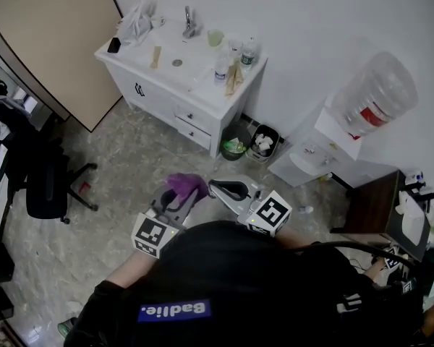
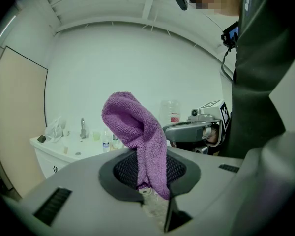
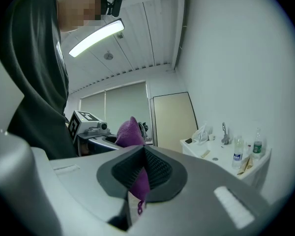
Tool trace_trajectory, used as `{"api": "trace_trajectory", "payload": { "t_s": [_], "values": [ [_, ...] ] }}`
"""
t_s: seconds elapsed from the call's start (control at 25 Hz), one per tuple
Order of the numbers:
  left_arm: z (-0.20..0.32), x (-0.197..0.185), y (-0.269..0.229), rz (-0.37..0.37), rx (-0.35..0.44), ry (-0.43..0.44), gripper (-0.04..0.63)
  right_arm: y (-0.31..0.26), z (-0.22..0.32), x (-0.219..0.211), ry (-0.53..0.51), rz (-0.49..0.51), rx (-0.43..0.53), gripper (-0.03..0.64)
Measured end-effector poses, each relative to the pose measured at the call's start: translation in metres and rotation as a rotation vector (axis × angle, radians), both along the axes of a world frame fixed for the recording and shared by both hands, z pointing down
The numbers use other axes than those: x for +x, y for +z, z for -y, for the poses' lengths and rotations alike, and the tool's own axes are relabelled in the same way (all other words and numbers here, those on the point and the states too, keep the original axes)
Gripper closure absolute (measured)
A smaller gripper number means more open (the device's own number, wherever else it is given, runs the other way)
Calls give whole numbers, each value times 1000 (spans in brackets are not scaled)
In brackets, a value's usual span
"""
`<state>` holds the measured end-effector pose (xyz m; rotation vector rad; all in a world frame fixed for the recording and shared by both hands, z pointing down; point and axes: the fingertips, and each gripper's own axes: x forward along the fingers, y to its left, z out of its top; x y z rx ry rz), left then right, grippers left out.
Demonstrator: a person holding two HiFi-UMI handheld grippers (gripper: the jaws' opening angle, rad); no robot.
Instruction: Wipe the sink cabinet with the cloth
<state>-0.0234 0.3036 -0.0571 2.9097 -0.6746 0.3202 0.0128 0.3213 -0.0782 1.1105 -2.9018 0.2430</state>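
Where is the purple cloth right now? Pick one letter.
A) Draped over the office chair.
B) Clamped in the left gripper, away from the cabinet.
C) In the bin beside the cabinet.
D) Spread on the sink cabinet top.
B: the cloth is pinched between the shut jaws of the left gripper. A corner of it is also caught in the right gripper, and the sink cabinet stands across the floor from both.
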Motion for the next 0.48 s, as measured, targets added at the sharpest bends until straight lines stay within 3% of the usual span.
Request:
{"api": "trace_trajectory", "payload": {
  "t_s": [0.48],
  "values": [
    [-9, -10, 4, 7, 10, 39, 509, 10, -7, -17, 14, -1, -21, 615]
  ]
}}
